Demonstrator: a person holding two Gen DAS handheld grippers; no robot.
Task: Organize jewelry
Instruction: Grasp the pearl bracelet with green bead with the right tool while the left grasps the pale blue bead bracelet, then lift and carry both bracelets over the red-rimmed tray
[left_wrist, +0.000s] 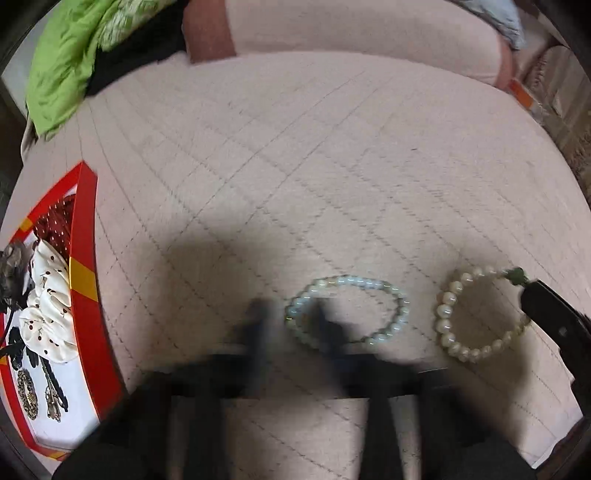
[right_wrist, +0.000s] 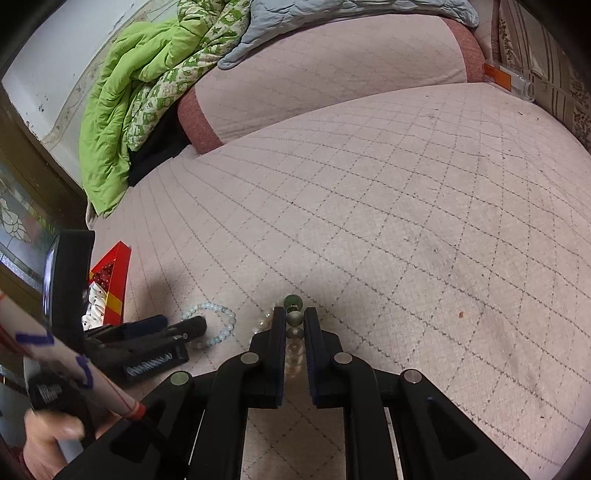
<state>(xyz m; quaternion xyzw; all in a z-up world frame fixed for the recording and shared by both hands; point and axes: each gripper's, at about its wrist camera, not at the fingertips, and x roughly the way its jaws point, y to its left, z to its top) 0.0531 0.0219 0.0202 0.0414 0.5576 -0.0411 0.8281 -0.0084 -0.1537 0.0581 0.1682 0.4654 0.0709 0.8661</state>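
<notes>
A pale blue bead bracelet (left_wrist: 351, 310) lies on the quilted pink bed cover (left_wrist: 295, 166). My left gripper (left_wrist: 291, 317) is blurred; its open fingers straddle the bracelet's left rim. A cream bead bracelet with a green bead (left_wrist: 476, 314) lies to the right. My right gripper (right_wrist: 294, 321) is shut on the cream bracelet (right_wrist: 294, 332), beads pinched between its fingers; it shows at the right edge of the left wrist view (left_wrist: 554, 317). The blue bracelet (right_wrist: 218, 325) and left gripper (right_wrist: 177, 332) show in the right wrist view. A red box (left_wrist: 85, 280) with jewelry and hair pieces sits at left.
A green quilt (right_wrist: 140, 99) and a pale blue blanket (right_wrist: 332, 22) are piled at the back by a long pink bolster (right_wrist: 332, 81). A black cloth (right_wrist: 155, 151) lies under the quilt. A clear bottle with an orange label (right_wrist: 509, 79) lies at the back right.
</notes>
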